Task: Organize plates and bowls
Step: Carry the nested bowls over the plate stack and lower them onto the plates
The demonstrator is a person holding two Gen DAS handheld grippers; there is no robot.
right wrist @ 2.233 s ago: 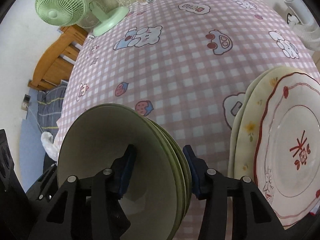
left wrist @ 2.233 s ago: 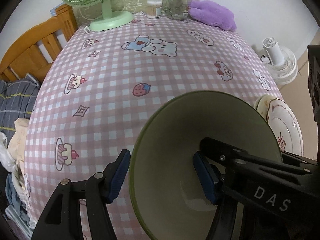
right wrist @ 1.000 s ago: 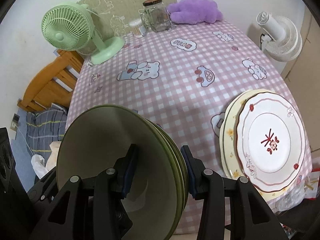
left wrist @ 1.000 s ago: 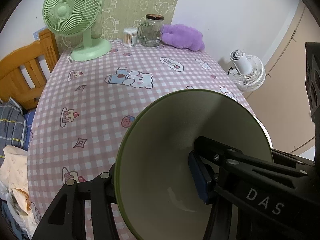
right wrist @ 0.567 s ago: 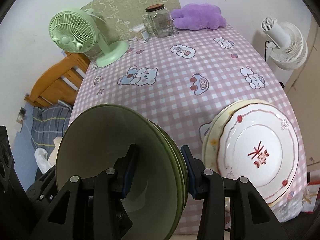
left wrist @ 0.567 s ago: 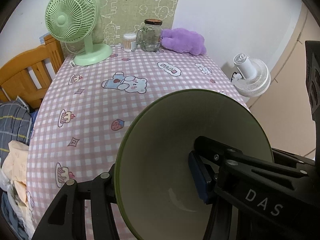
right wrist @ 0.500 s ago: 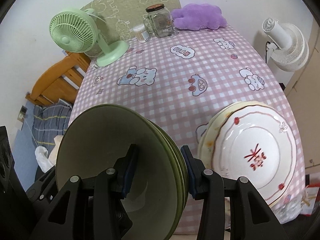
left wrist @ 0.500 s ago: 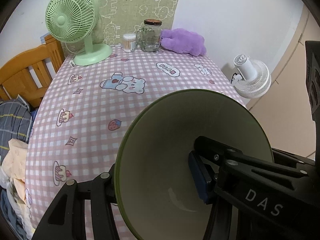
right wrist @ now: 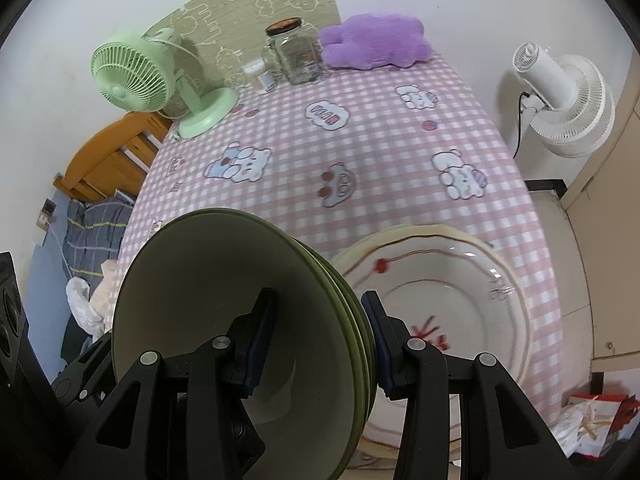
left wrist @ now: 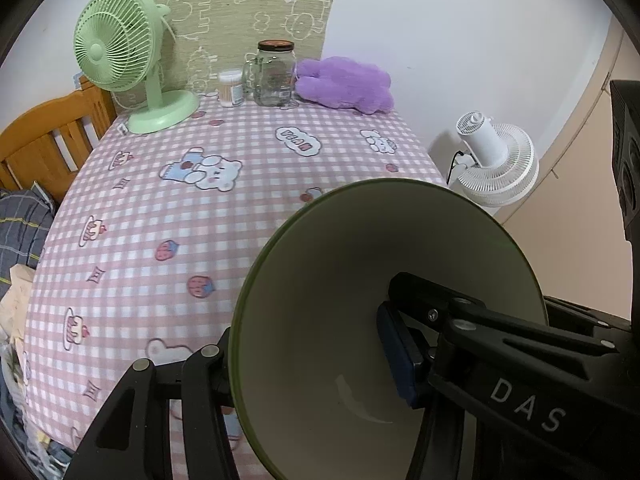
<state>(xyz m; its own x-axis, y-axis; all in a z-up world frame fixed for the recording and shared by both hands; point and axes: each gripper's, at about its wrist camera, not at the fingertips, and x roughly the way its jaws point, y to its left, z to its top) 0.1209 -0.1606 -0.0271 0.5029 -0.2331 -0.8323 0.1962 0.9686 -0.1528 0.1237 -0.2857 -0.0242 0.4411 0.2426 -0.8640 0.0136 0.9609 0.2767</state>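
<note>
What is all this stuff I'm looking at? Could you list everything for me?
Bowls: three or so nested, olive green, clamped by their wall in both tongs.
Plates: two stacked, cream under white with red trim, near right of the table.
Tablecloth: one, pink check with cartoon bears, covering the table.
Desk fan: one, mint green, far left corner.
Glass jar: one, clear with dark lid, far edge.
Small tub: one, white, left of the jar.
Plush toy: one, purple, right of the jar.
White fan: one, beyond the table's right side.
Wooden bed frame: one, orange-brown, left.
Left tongs: black, blue pads.
Right tongs: black, blue pads.
</note>
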